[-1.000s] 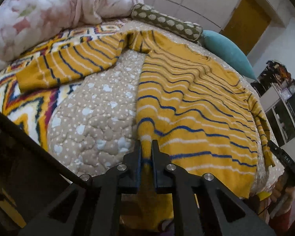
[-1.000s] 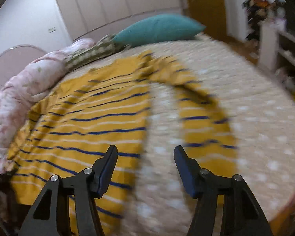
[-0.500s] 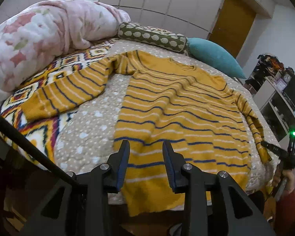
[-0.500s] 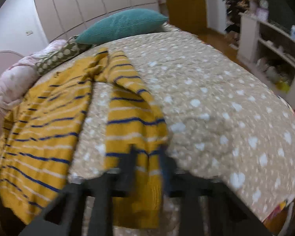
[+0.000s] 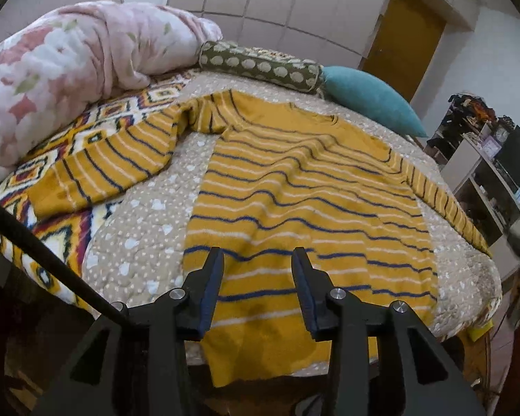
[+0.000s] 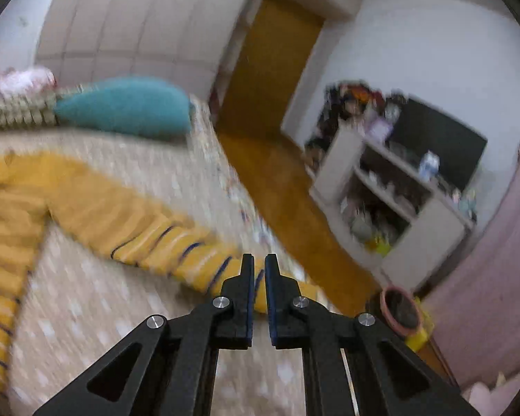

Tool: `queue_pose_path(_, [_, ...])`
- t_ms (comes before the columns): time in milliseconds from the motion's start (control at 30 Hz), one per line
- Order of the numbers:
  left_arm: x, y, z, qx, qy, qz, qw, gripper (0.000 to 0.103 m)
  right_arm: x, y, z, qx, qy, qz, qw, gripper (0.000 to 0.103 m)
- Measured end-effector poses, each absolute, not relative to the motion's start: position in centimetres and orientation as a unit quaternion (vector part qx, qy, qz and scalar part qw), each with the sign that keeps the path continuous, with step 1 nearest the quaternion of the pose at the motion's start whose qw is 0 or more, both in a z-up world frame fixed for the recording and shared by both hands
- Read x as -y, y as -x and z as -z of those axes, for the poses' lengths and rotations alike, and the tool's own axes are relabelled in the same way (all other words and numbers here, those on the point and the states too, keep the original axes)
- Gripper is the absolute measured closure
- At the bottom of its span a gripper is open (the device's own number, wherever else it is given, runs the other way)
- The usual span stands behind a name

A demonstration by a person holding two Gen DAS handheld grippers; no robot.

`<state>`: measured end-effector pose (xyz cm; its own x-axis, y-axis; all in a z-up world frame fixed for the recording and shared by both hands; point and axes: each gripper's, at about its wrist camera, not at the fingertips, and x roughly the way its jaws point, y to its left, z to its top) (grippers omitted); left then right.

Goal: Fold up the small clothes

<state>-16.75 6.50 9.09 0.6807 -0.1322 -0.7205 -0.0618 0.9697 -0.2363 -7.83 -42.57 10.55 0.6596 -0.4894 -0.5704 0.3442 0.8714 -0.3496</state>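
A mustard-yellow sweater with blue and white stripes lies spread face-up on the bed, its hem hanging over the near edge. One sleeve stretches out to the left over a patterned blanket. My left gripper hovers just above the hem; its jaws are opening and nothing is pinched between them. In the blurred right wrist view, my right gripper is shut on the cuff end of the sweater's other sleeve, which is pulled out straight toward the bed's edge.
A pink floral duvet is heaped at the back left beside a green bolster and a teal pillow. A patterned blanket covers the bed's left side. White shelves and a door stand beyond the bed.
My left gripper let go of the hem and rose slightly. My right gripper shut on the right sleeve's cuff and swung it outward to the right, away from the sweater's body.
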Motion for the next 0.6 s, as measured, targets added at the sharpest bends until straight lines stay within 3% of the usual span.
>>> queue_pose_path(100, [-7.1, 16.7, -8.8, -0.403, 0.128, 0.011, 0.906, 0.058, 45.9, 11.1, -7.6, -0.376, 0.022, 0.228, 0.898, 0.096])
queue_pose_path(267, [-7.3, 16.2, -8.4, -0.406, 0.158, 0.020, 0.900, 0.053, 51.9, 14.4, -5.1, -0.367, -0.241, 0.145, 0.887, 0.094])
queue_pose_path(333, [-6.8, 16.1, -8.4, -0.407, 0.157, 0.027, 0.900, 0.051, 52.9, 14.3, -4.3, -0.359, -0.307, 0.122, 0.873, 0.085])
queue_pose_path(400, [-6.0, 16.0, -8.5, -0.406, 0.148, 0.036, 0.901, 0.050, 53.3, 13.5, -3.3, -0.352, -0.343, 0.111, 0.864, 0.069])
queue_pose_path(600, [-4.7, 15.7, -8.8, -0.402, 0.128, 0.050, 0.905, 0.049, 54.3, 8.4, -2.8, -0.338, -0.371, 0.139, 0.854, 0.054])
